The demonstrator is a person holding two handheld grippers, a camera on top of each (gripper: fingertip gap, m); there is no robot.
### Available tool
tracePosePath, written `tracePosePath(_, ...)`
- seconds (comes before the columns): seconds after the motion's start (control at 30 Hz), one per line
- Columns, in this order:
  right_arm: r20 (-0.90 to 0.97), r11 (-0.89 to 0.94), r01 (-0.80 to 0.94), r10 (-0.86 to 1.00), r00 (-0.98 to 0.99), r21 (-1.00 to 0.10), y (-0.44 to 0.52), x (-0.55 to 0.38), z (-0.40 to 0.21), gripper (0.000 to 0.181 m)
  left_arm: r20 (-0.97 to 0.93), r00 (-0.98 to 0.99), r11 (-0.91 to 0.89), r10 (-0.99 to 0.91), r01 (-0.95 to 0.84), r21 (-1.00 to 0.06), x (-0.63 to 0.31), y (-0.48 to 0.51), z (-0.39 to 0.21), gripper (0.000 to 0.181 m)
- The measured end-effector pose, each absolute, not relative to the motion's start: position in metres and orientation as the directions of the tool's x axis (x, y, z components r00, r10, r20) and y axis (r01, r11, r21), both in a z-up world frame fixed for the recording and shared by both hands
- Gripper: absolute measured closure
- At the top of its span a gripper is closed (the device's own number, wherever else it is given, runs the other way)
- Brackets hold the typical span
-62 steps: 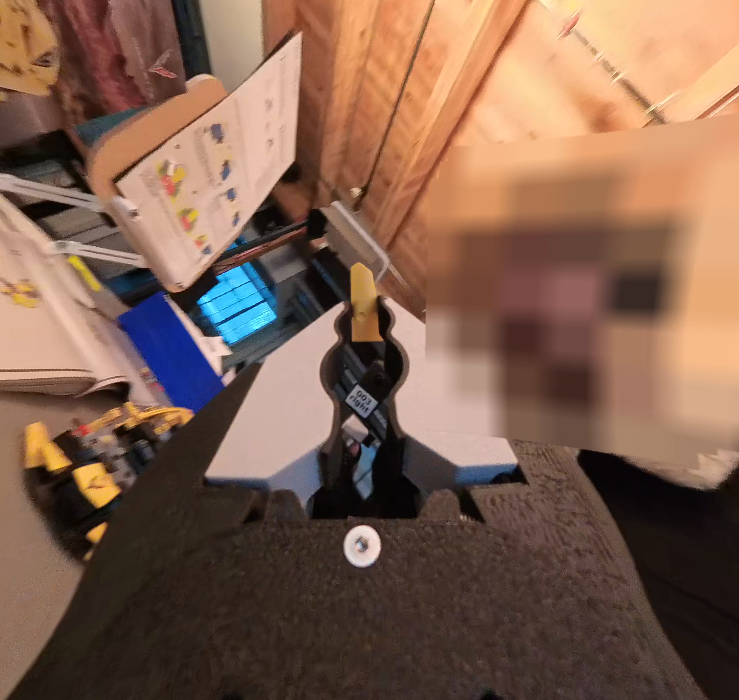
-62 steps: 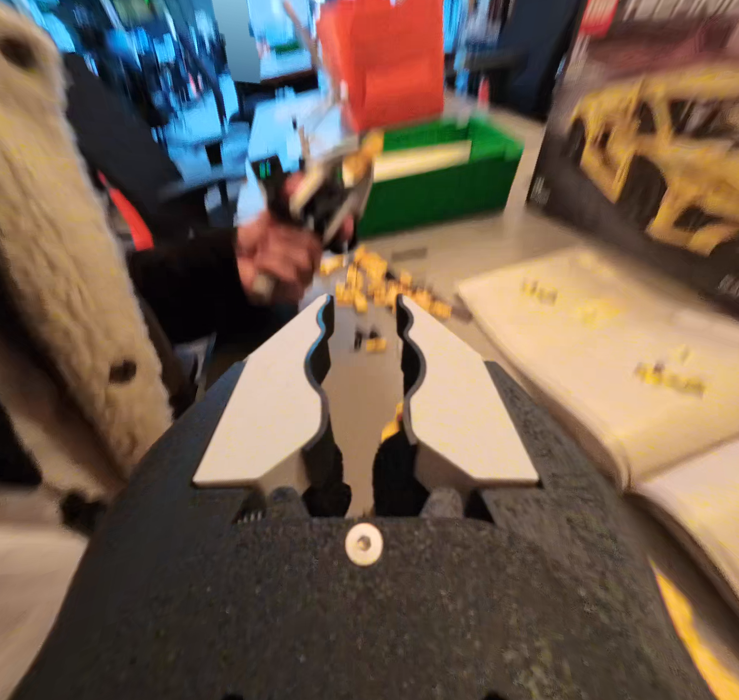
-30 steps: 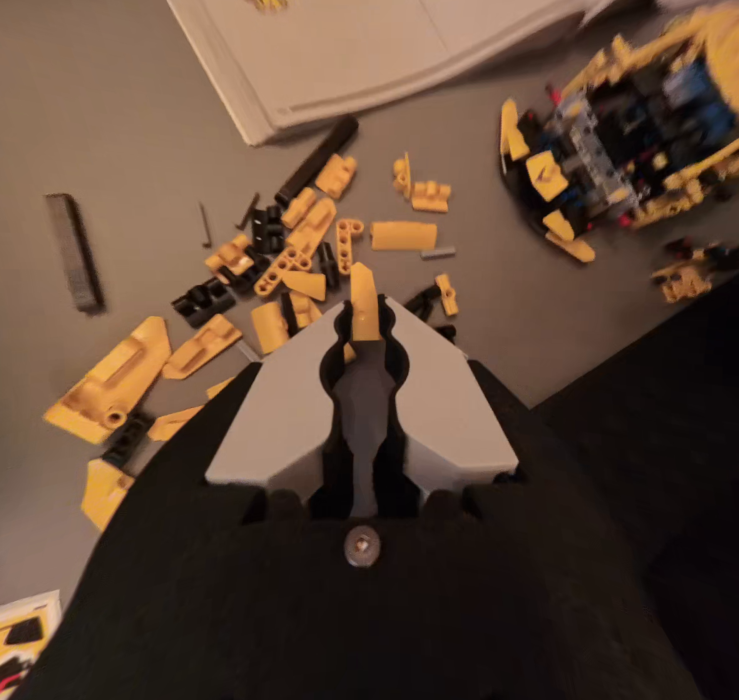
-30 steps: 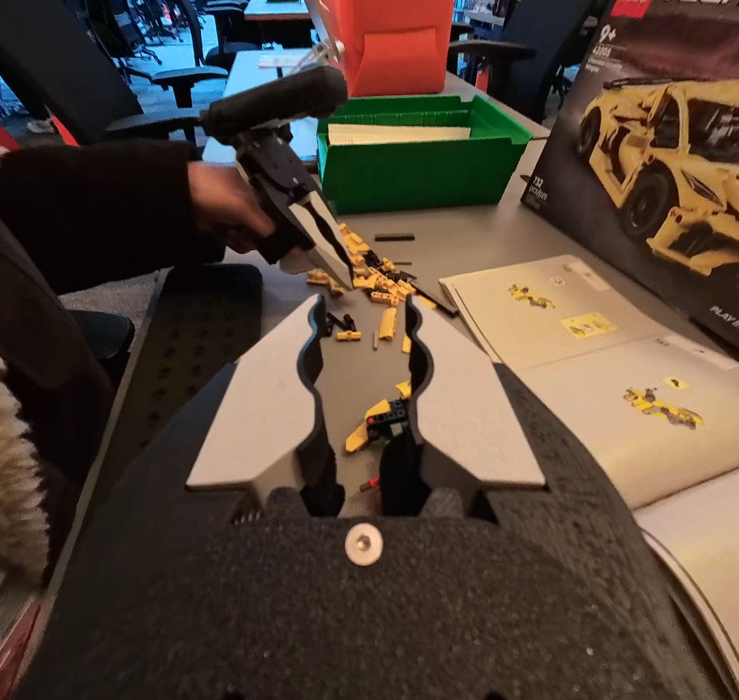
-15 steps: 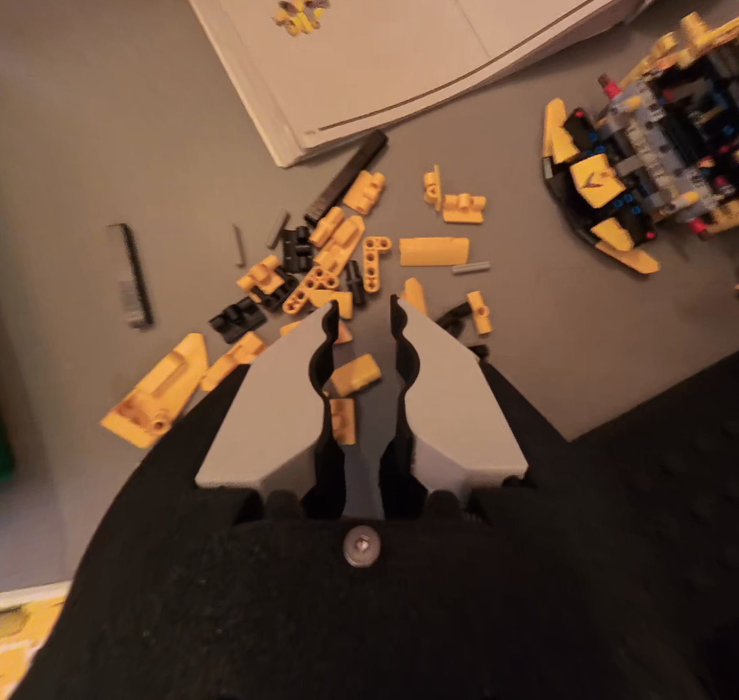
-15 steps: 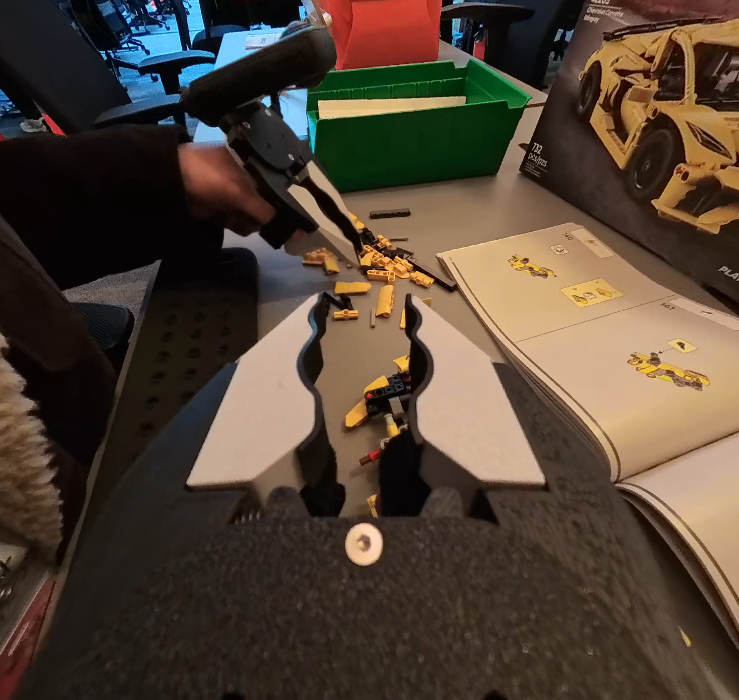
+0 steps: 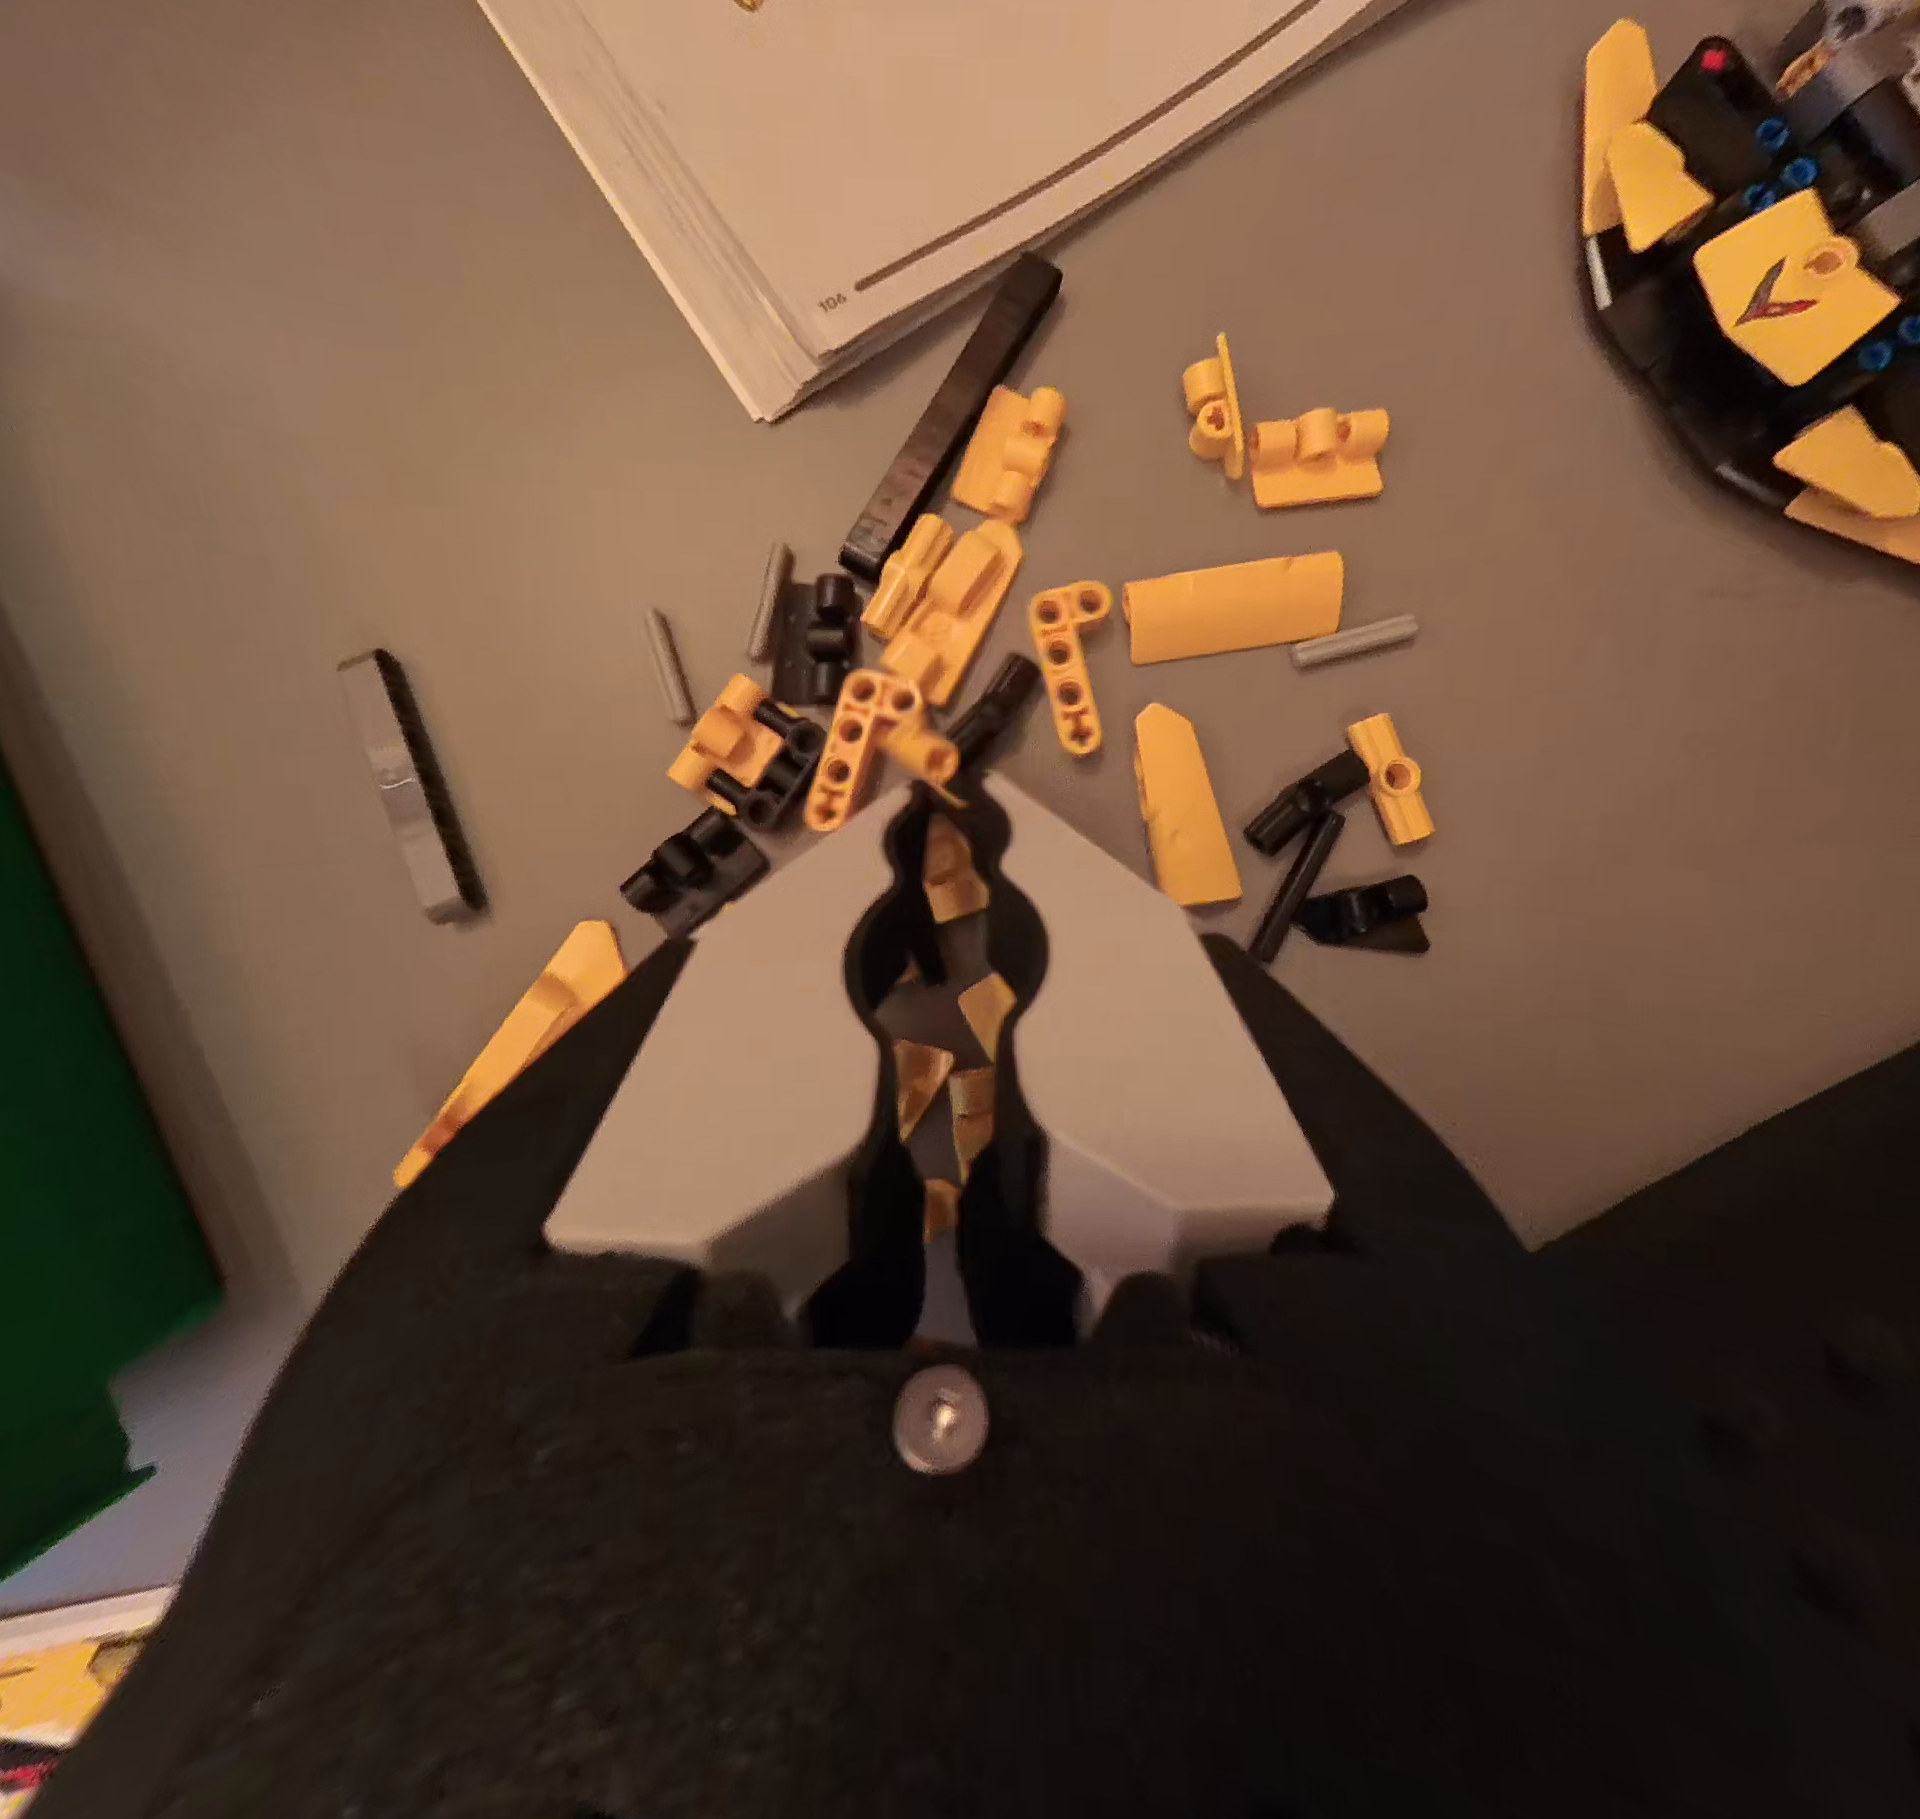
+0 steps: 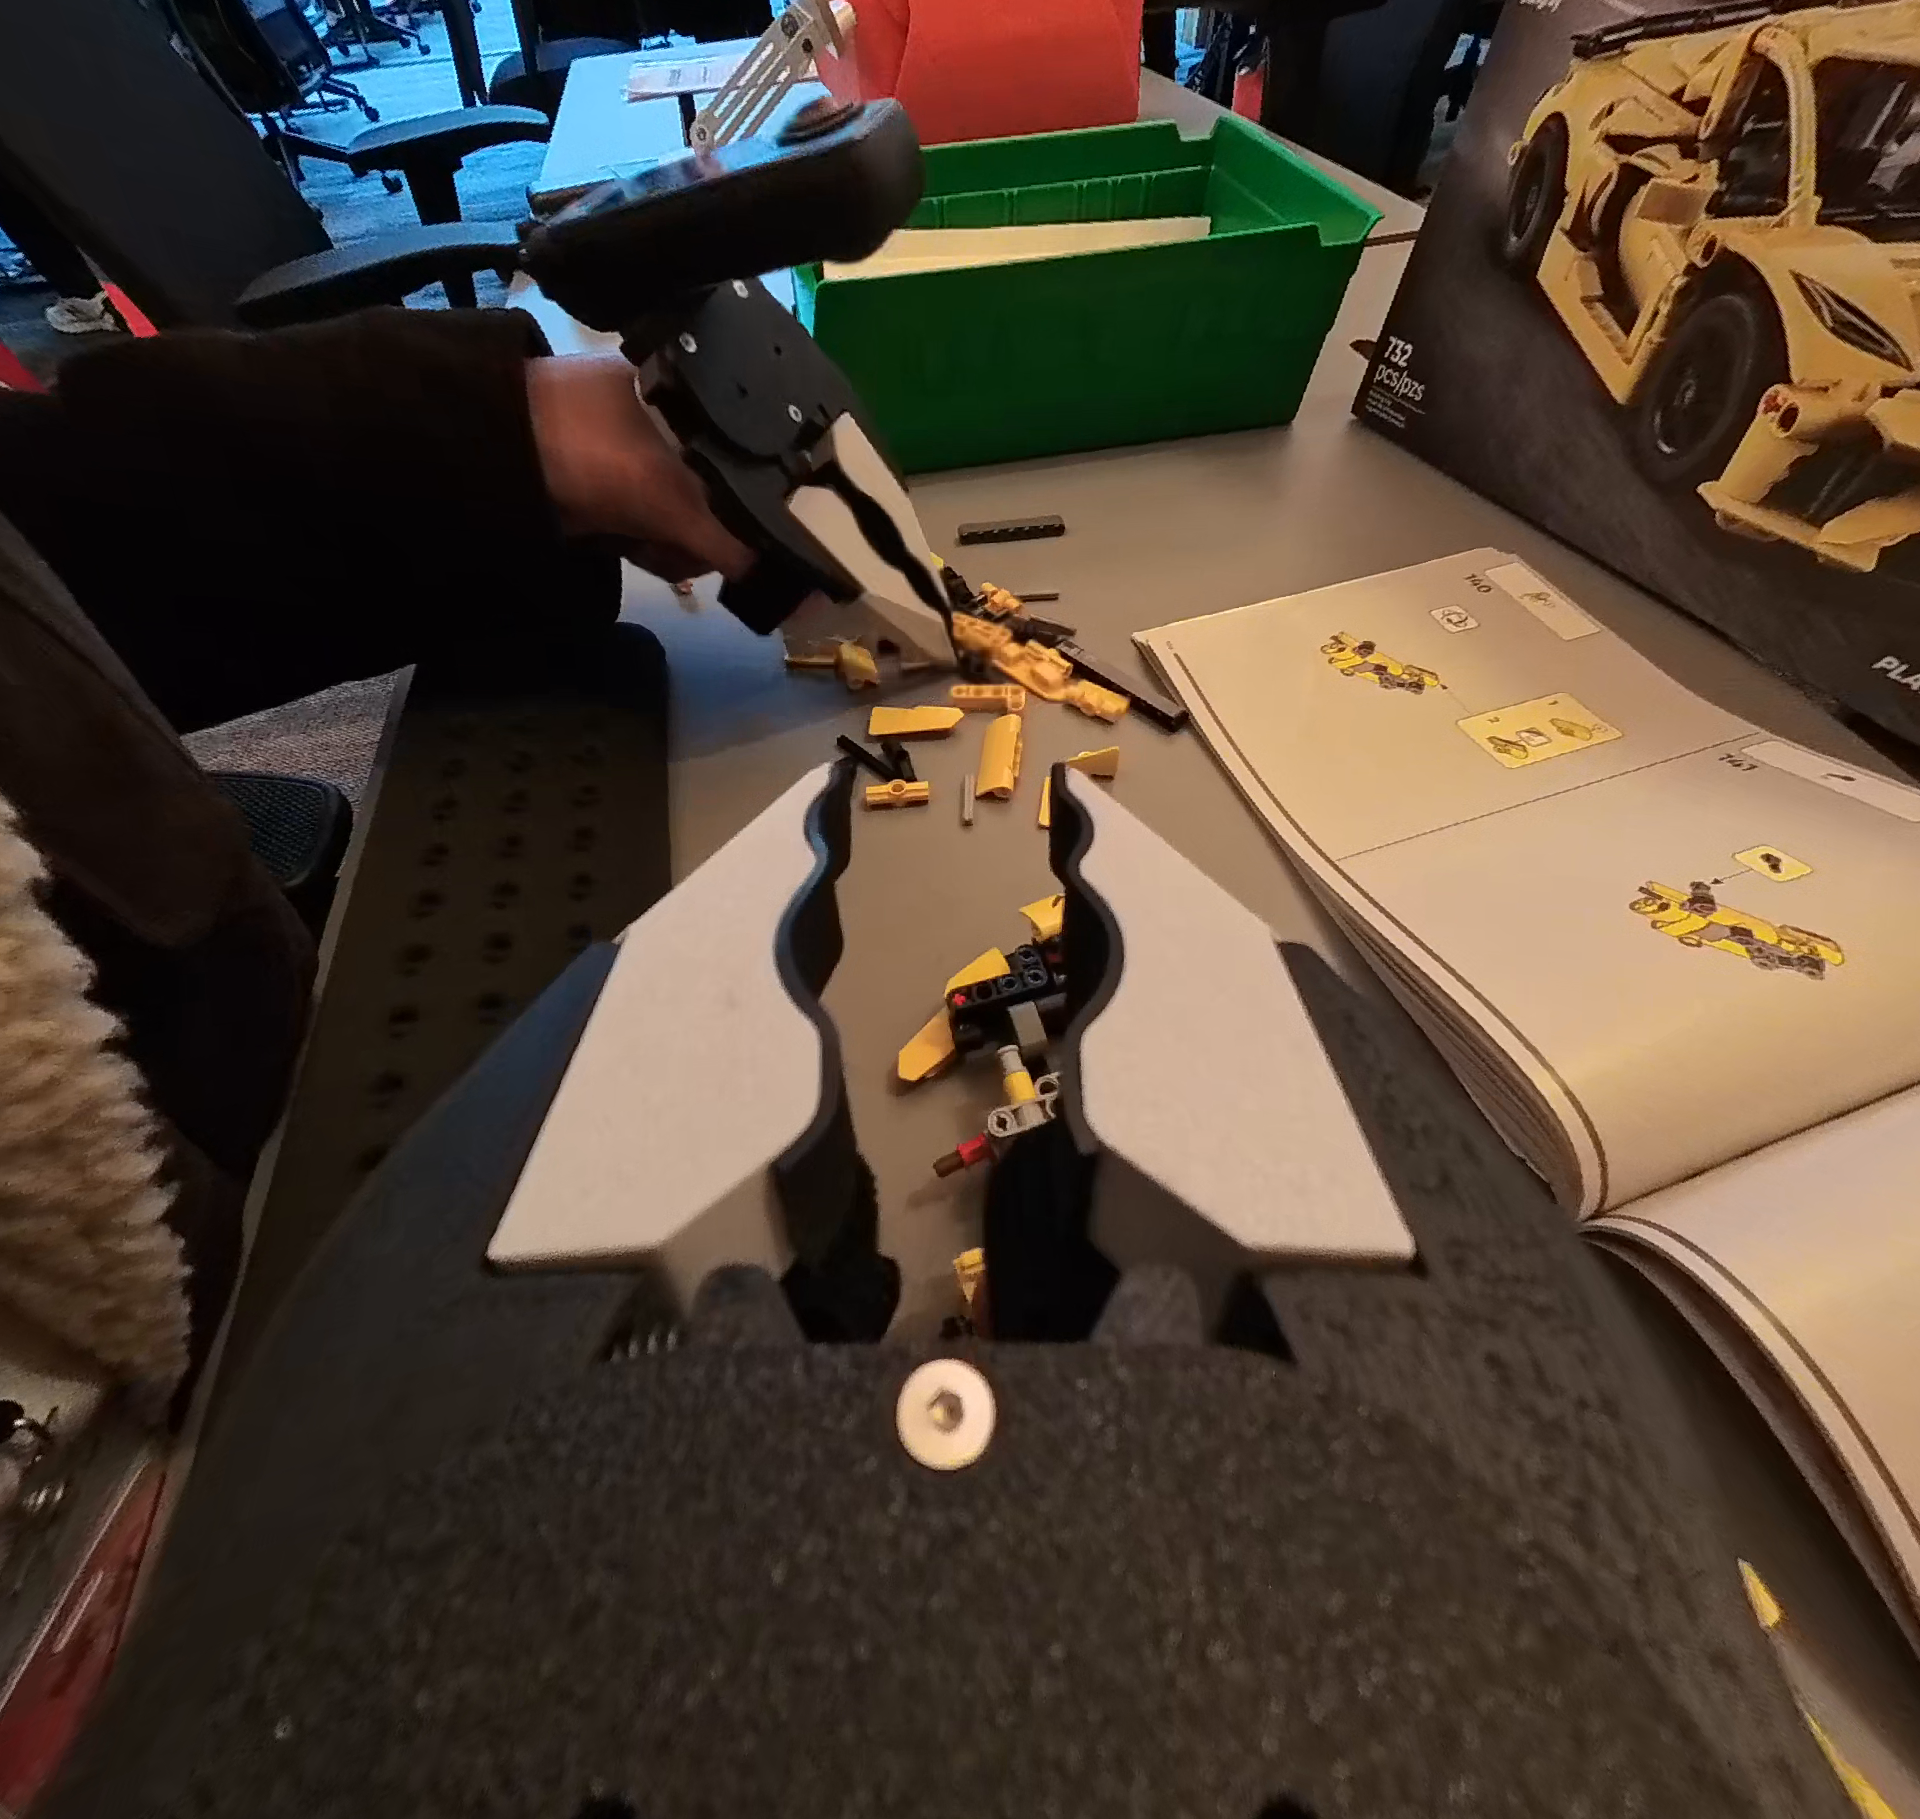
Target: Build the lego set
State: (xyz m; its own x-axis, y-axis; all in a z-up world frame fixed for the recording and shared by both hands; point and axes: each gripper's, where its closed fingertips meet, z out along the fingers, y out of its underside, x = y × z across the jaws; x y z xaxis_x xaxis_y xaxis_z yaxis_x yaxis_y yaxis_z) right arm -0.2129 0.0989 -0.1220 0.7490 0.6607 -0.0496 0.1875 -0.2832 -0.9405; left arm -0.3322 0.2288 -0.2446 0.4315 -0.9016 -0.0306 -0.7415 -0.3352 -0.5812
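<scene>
Loose yellow and black Lego pieces (image 7: 935,616) lie in a pile on the grey table. My left gripper (image 7: 940,795) points down into the pile, its jaws closed on a small yellow piece (image 7: 928,759) at the tips. It also shows in the right wrist view (image 8: 948,626), held by a hand in a dark sleeve. My right gripper (image 8: 945,772) is open and empty above the table. The partly built yellow and black car (image 7: 1766,294) shows between the right fingers (image 8: 987,1011), mostly hidden.
An open instruction book (image 8: 1507,834) lies right of the pile, also in the left wrist view (image 7: 987,107). A green bin (image 8: 1081,335) and the set's box (image 8: 1714,263) stand behind. A long black beam (image 7: 956,419) and a black toothed bar (image 7: 416,782) lie near the pile. There is about 20 cm between the tips of the two grippers.
My left gripper let go of the yellow curved piece, opened, then came down into the pile and closed. My right gripper stayed open and hardly moved.
</scene>
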Motion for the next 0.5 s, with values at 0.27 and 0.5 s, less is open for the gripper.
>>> tracePosePath(0.27,-0.051,-0.284,0.190,0.667,0.743,-0.940,0.099,-0.217,-0.122,0.146,0.401,0.390,-0.541,-0.829,-0.378,-0.751,-0.312,0.216,-0.191,0.180)
tracePosePath(0.5,-0.037,-0.240,0.180,0.691,0.722,-0.954,0.114,-0.230,-0.106,0.149,0.877,-0.101,-0.883,-0.469,0.044,-0.467,-0.288,0.189,-0.111,0.180)
